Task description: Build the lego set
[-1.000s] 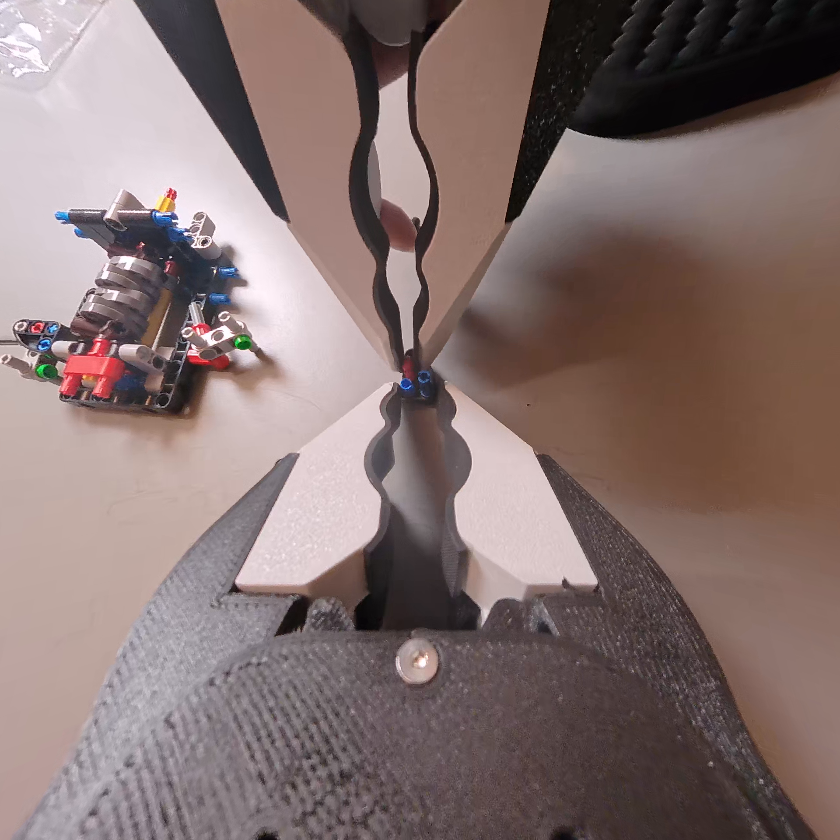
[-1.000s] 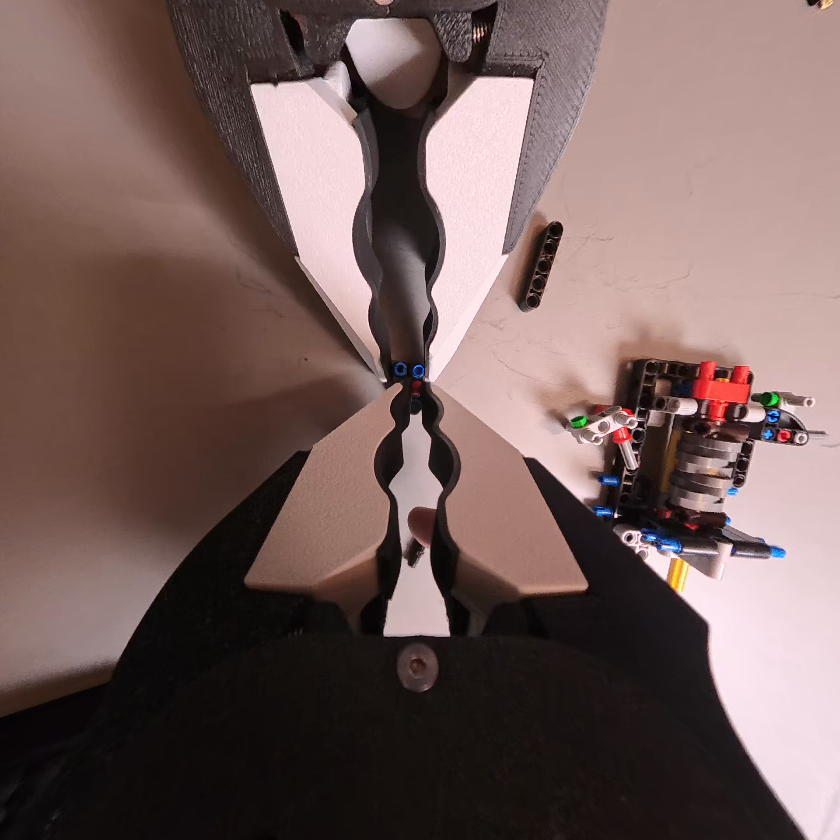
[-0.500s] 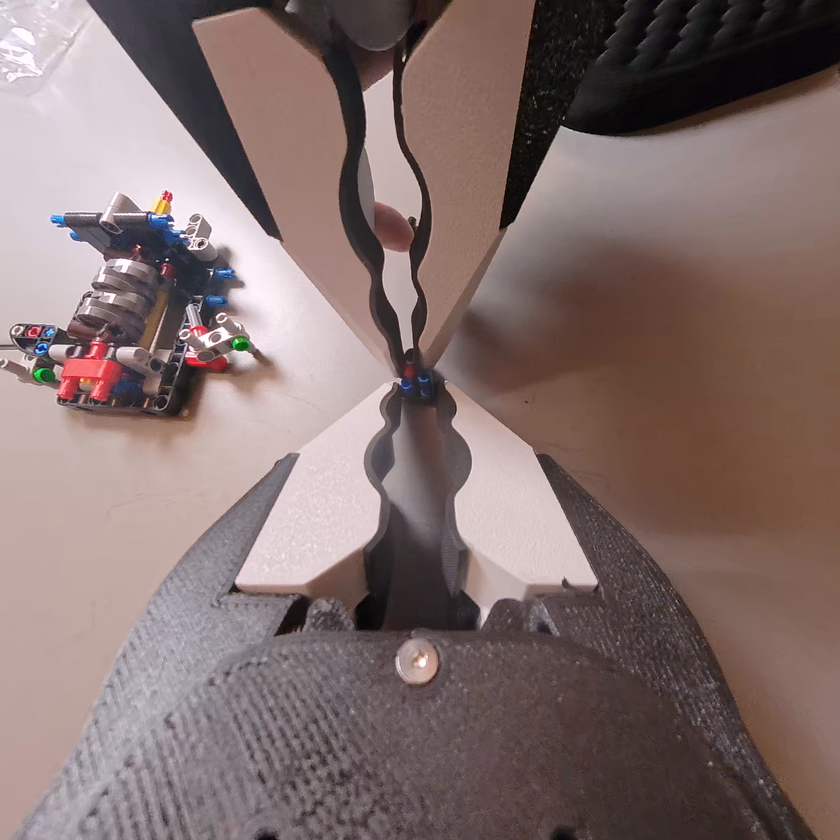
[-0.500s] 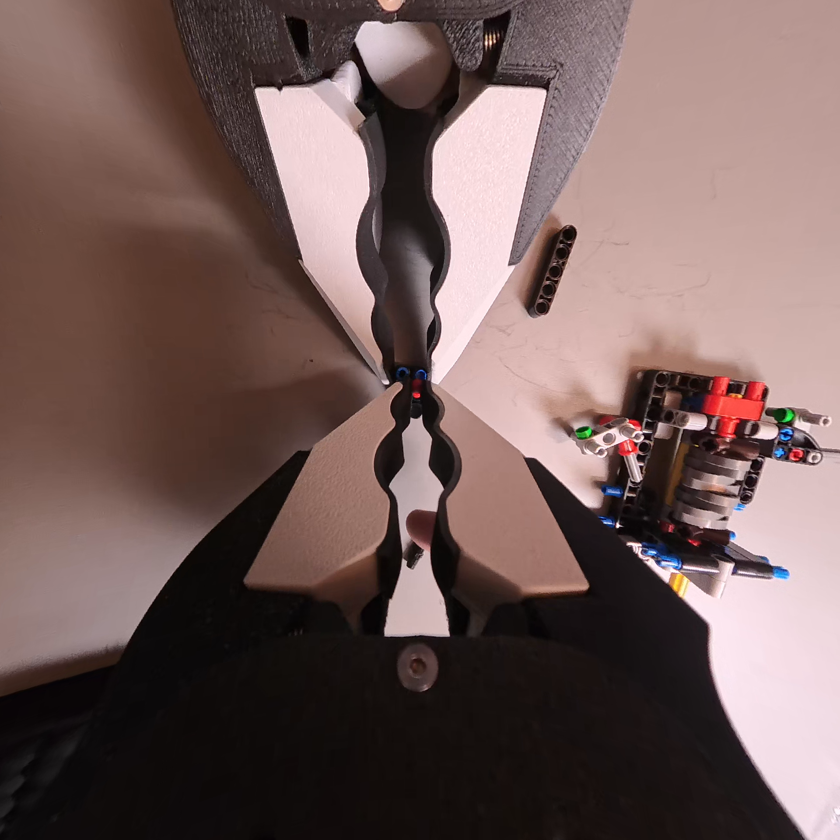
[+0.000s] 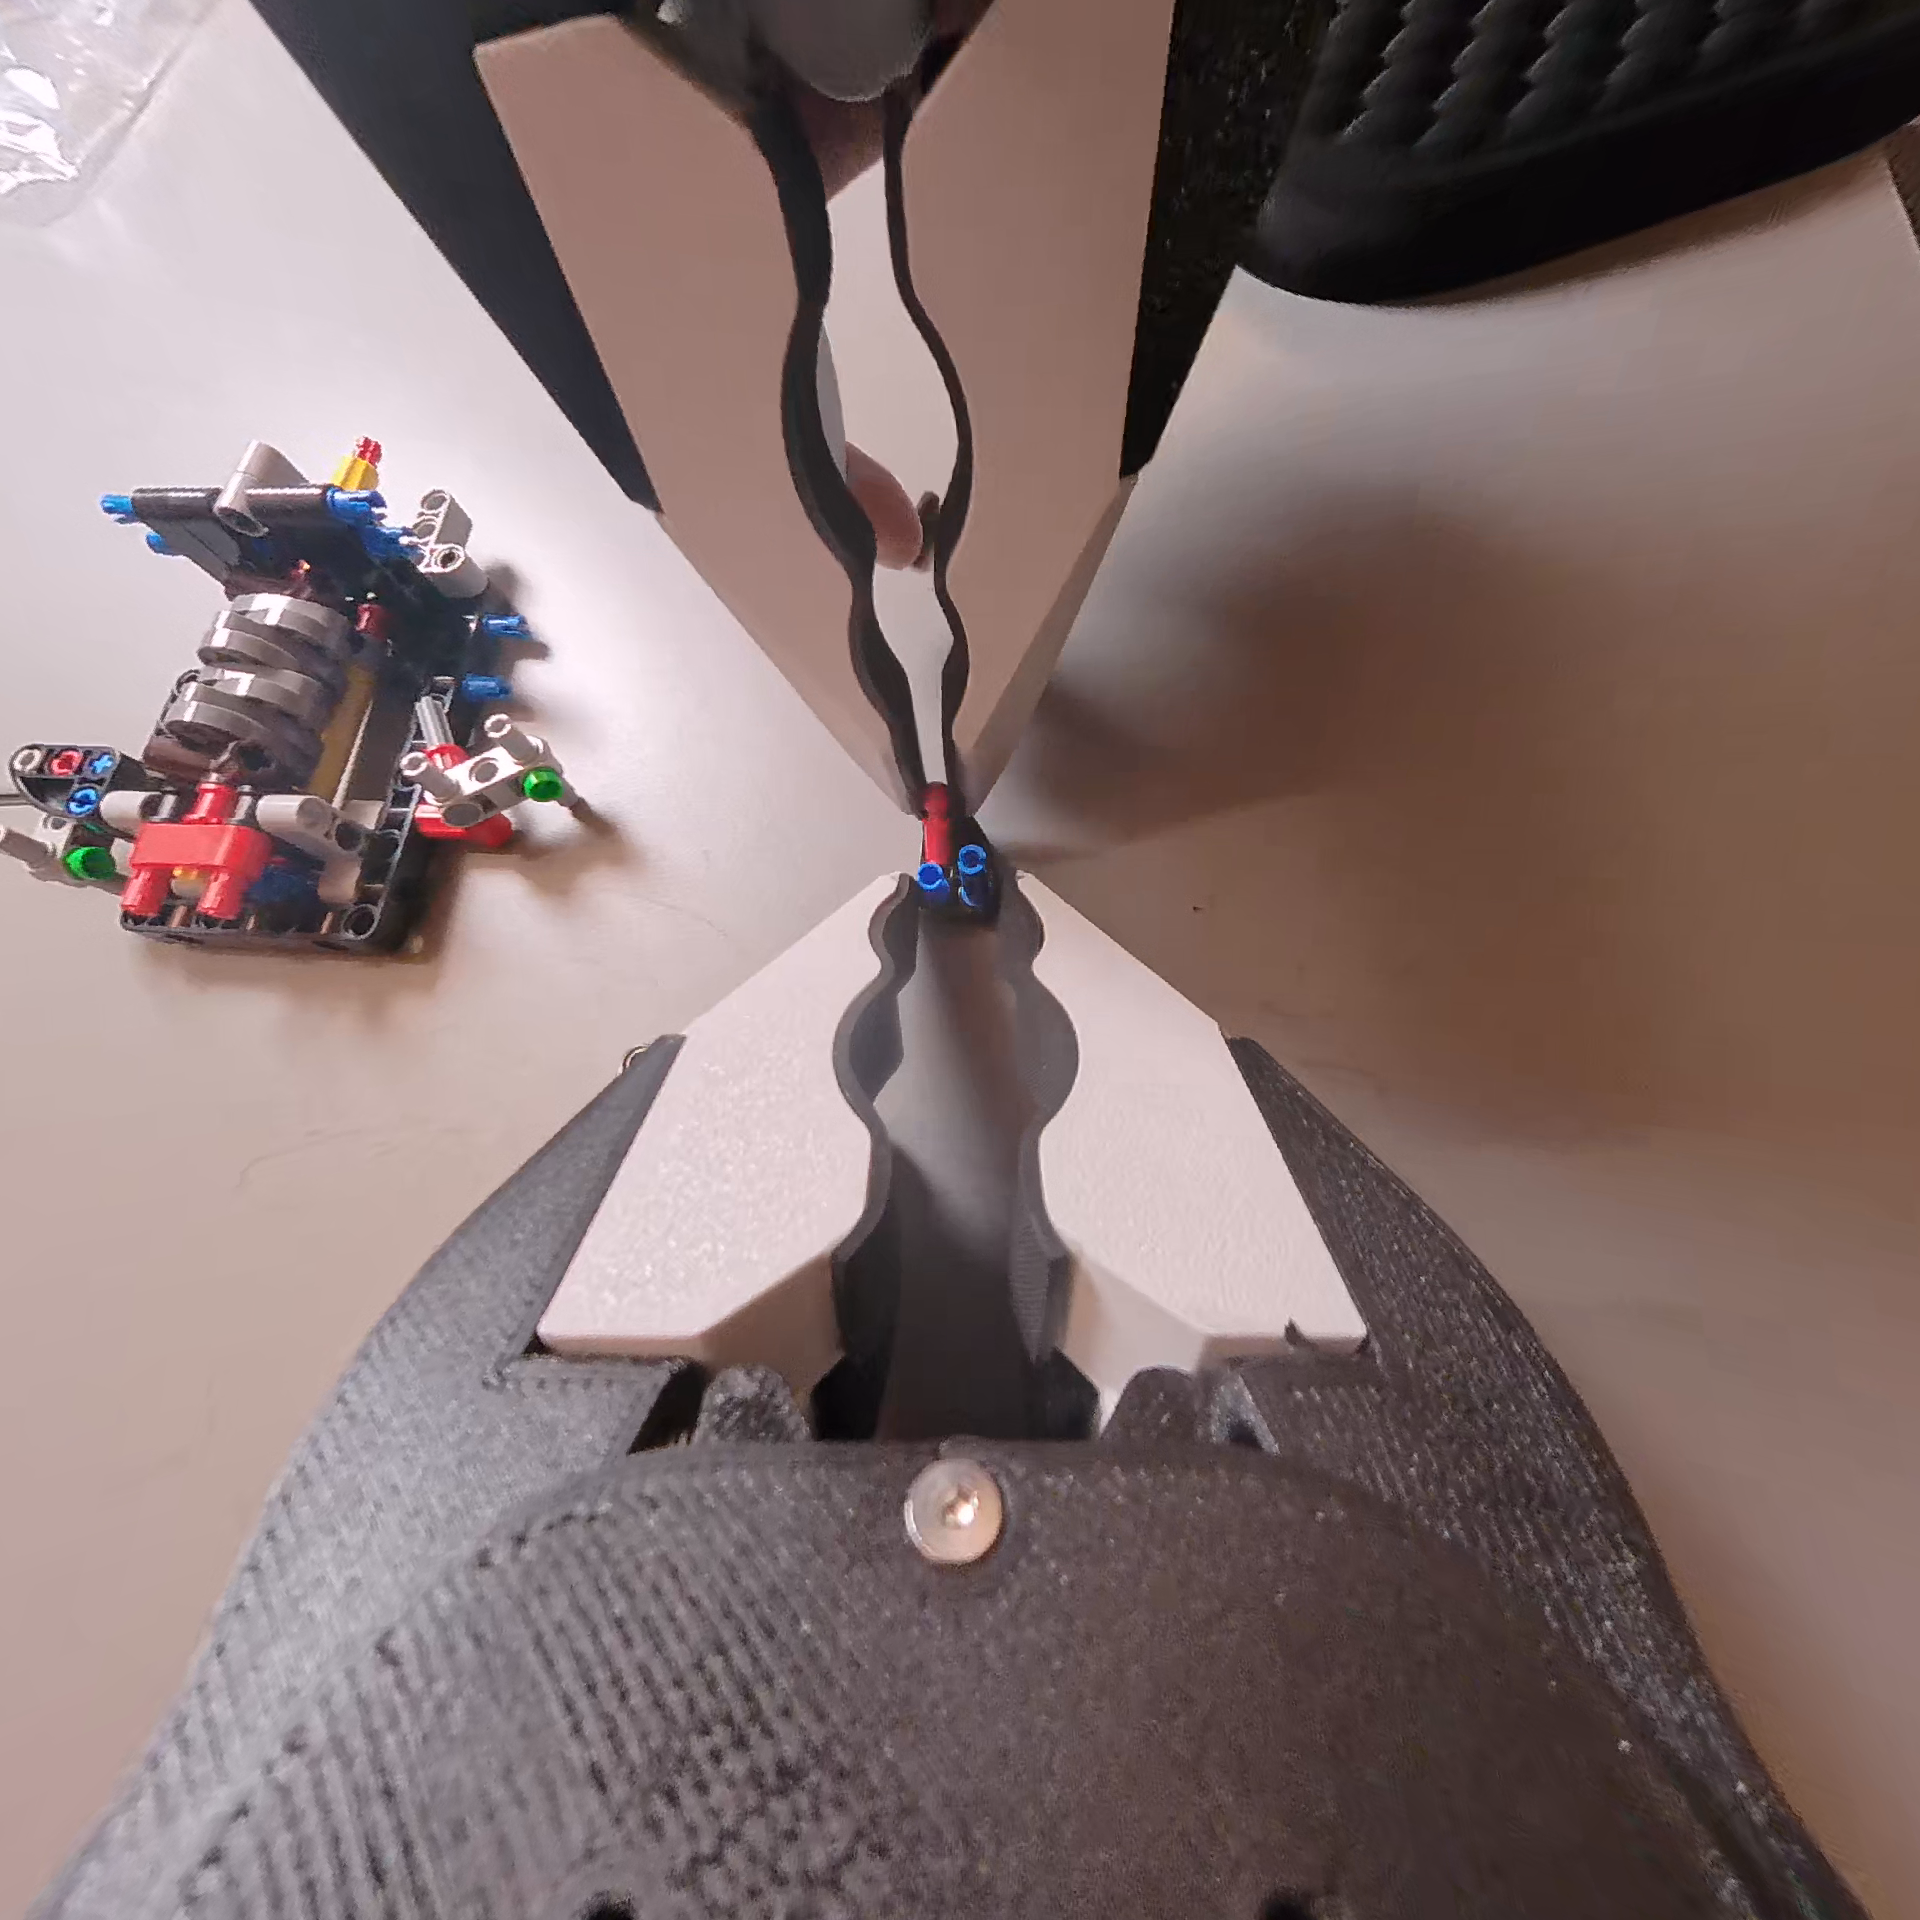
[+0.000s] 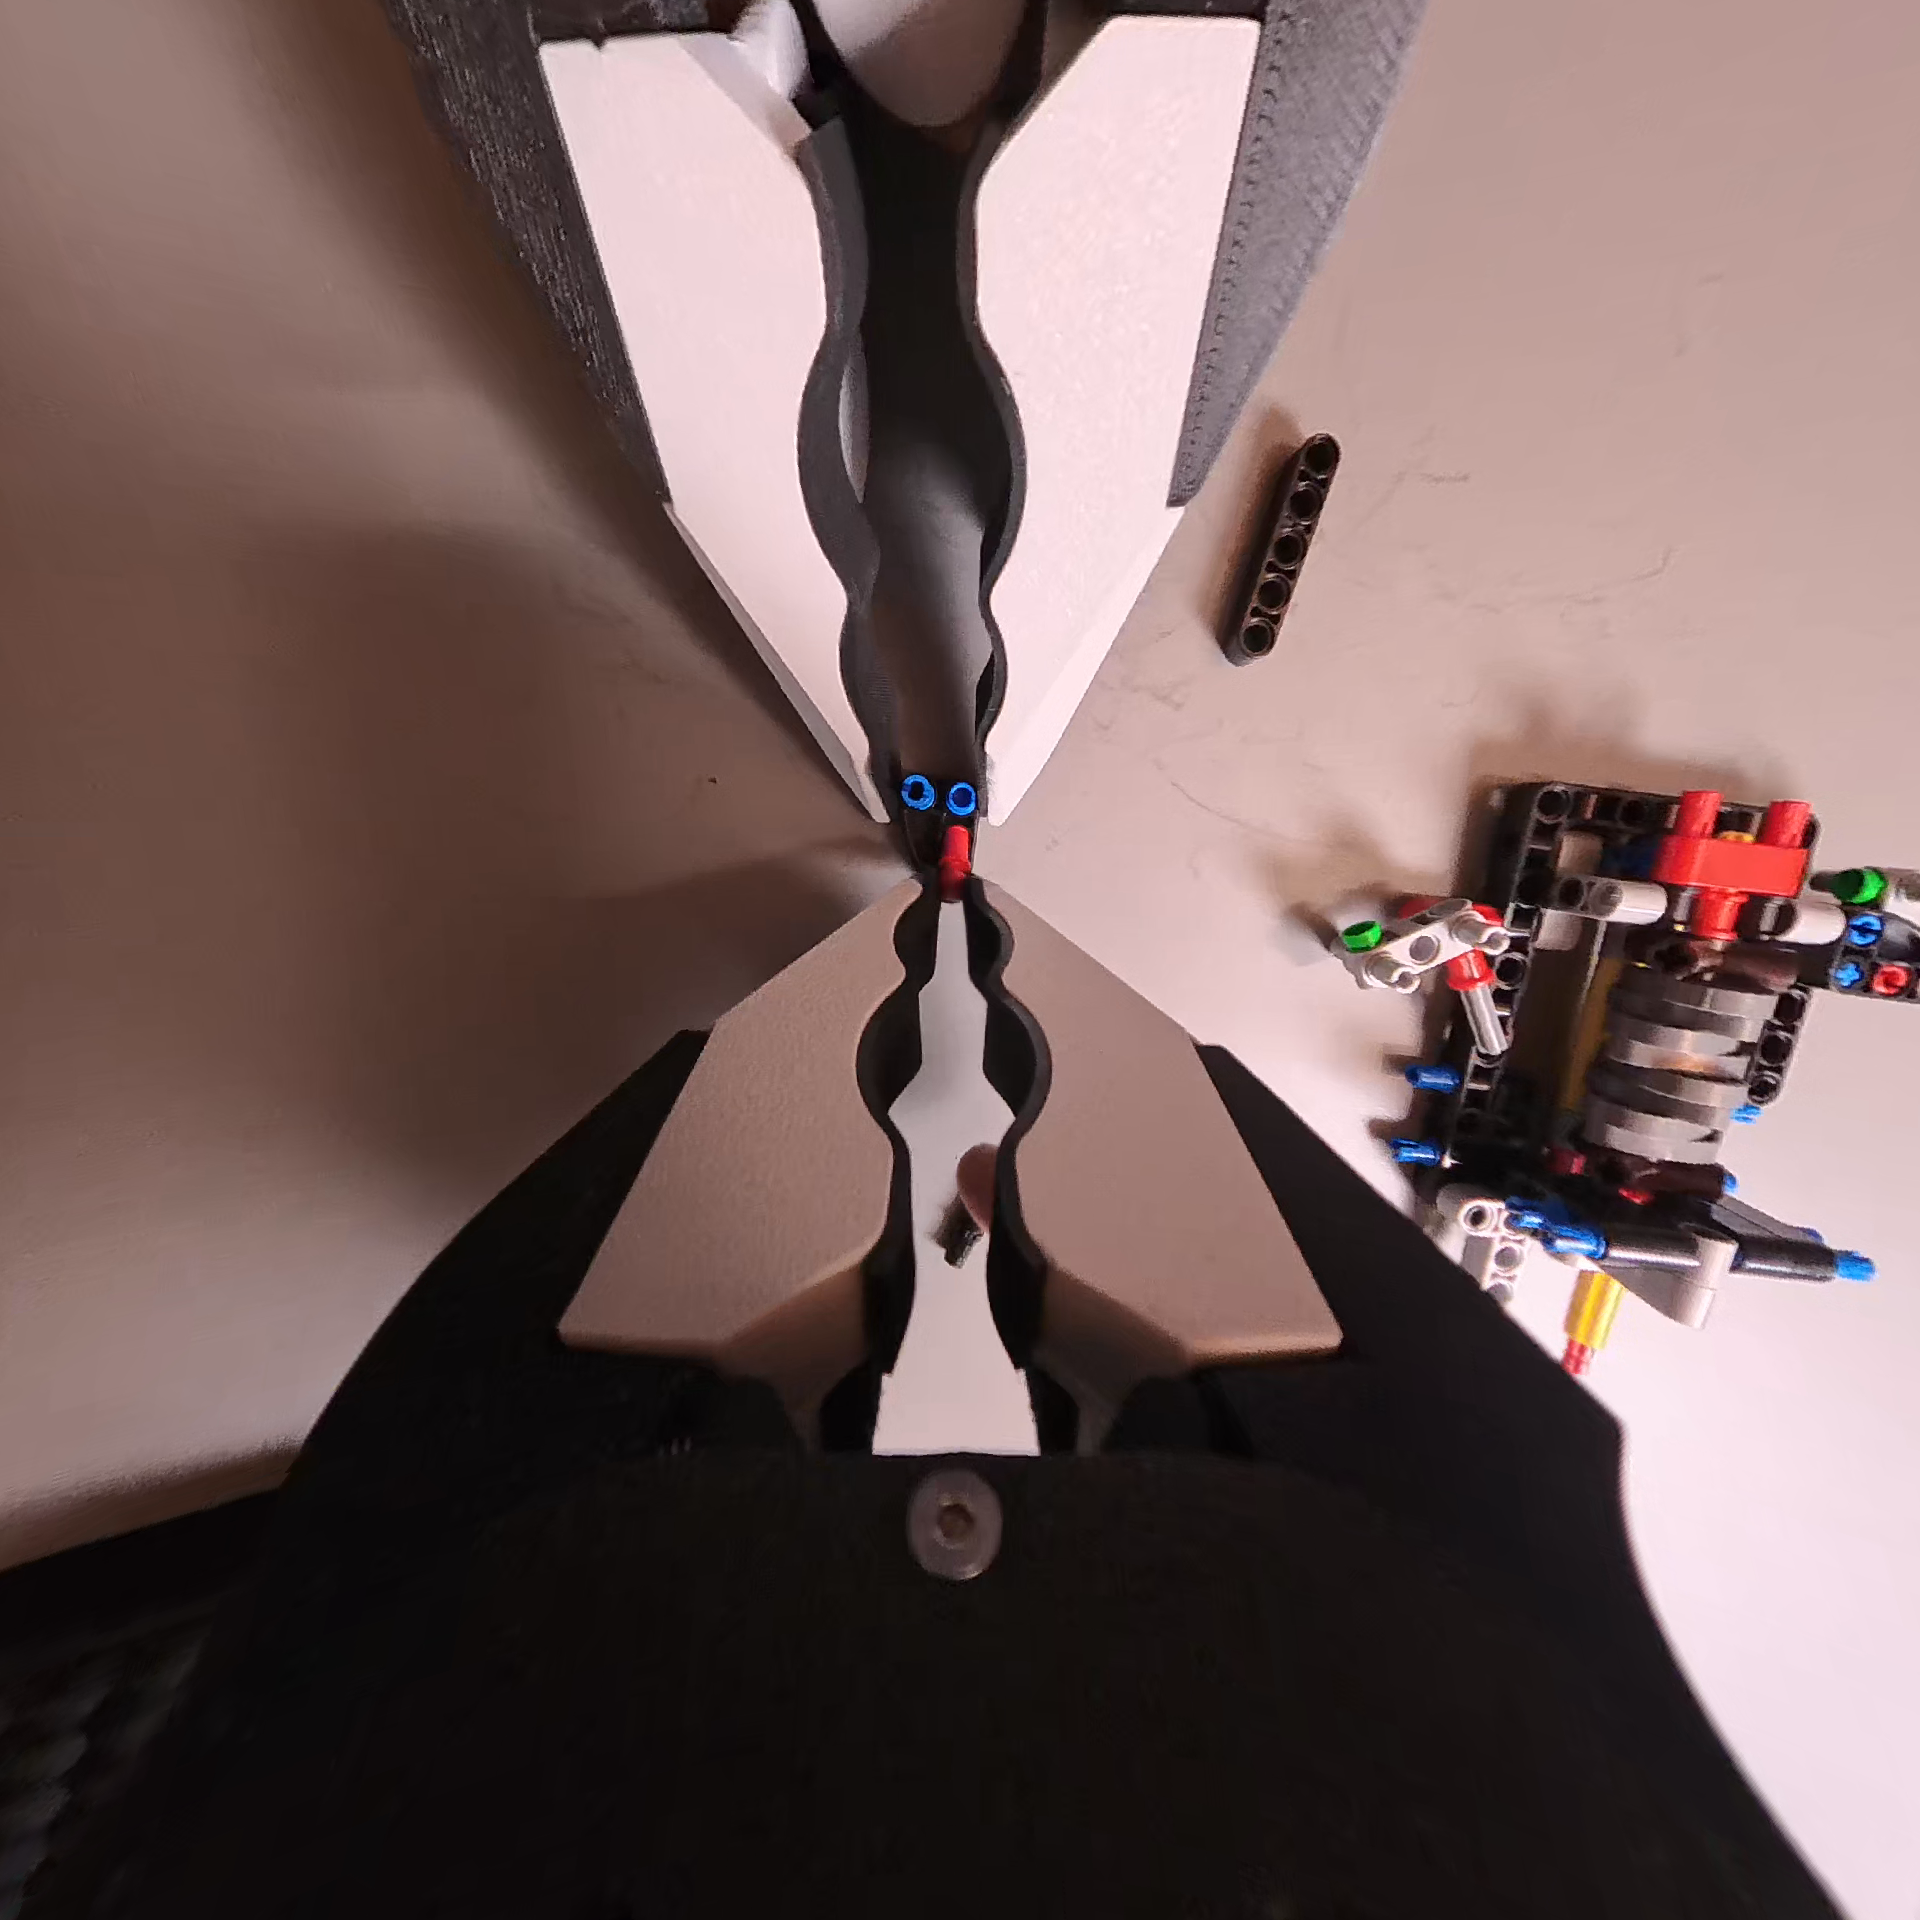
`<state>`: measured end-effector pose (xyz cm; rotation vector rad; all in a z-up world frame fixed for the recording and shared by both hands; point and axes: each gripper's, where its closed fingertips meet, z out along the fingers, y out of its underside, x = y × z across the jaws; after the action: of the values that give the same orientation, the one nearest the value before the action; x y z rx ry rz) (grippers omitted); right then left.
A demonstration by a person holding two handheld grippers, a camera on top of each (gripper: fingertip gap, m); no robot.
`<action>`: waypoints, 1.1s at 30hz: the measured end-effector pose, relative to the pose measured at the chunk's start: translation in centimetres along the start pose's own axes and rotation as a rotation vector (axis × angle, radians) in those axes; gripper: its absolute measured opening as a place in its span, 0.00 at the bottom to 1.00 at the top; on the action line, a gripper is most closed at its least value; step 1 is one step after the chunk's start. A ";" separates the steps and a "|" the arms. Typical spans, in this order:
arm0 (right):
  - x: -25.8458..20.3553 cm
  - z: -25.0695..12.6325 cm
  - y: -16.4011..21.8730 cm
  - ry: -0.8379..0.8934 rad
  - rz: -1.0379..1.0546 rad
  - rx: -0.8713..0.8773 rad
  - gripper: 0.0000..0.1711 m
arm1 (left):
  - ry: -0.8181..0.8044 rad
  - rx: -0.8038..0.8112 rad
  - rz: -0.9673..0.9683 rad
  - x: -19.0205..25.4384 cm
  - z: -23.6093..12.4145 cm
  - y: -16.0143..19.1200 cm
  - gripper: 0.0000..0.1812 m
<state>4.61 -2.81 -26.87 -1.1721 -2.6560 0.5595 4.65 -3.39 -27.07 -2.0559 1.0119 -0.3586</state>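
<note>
The two tools are held tip to tip above the bench [image 6: 312, 727]. The left tool [image 5: 956, 883] is closed on a small black connector [image 5: 961, 883] carrying two blue pins [image 5: 971, 860]. The right tool [image 6: 951, 883] is closed on a red pin [image 6: 953, 847], pinched at its tail. The red pin's long axis runs along the line joining the two tools, nose pointed at the connector directly ahead of the right tool. Its tip appears to sit at, or just inside, a hole below the blue pins; depth of seating cannot be read from either view.

The partly built lego set [image 6: 1621, 1049] lies on the bench, to the right of the right tool and to the left of the left tool, well apart from both. A loose black beam [image 6: 1280, 563] lies beside the left tool's body.

Judgement: the next push calls for both tools kept coaxial; any tilt risks the pin slipping.
</note>
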 end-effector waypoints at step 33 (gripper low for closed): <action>0.1 -1.7 -0.9 -0.005 -0.005 -0.043 0.01 | 0.037 0.105 -0.037 0.1 -1.4 -1.0 0.15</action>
<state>4.50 -2.82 -24.99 -1.1763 -2.6881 0.5073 4.49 -3.89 -25.46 -1.9818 0.9571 -0.4611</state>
